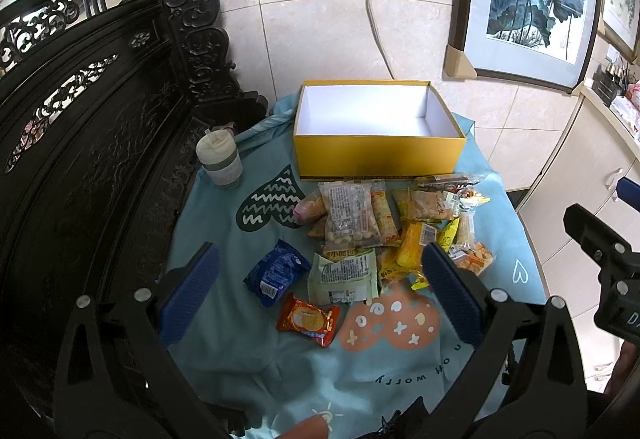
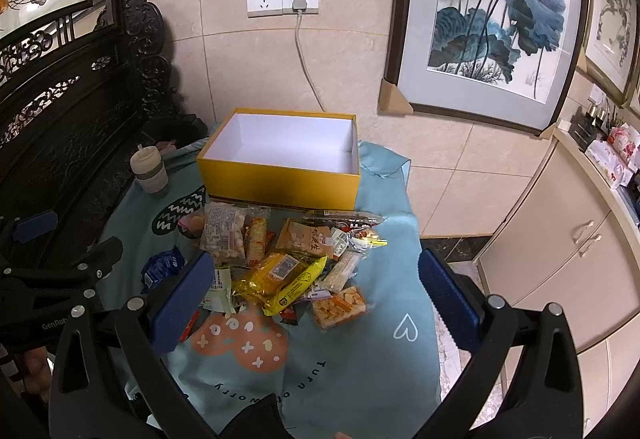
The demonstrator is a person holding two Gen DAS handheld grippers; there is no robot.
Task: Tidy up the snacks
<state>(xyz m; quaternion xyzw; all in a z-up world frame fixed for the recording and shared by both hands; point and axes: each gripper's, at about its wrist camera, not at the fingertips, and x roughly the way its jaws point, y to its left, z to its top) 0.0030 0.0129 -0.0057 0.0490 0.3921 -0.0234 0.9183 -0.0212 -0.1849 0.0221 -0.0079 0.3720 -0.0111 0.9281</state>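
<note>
The left gripper (image 1: pixel 320 291) hovered with its fingers spread wide, holding nothing; a blue packet (image 1: pixel 276 273), a green packet (image 1: pixel 344 277) and a red packet (image 1: pixel 309 319) lay between them. The right gripper (image 2: pixel 316 303) was likewise spread and empty, the snack pile (image 2: pixel 288 259) between its fingers. Beyond both sets of fingertips sat the open yellow box (image 1: pixel 378 155).
</note>
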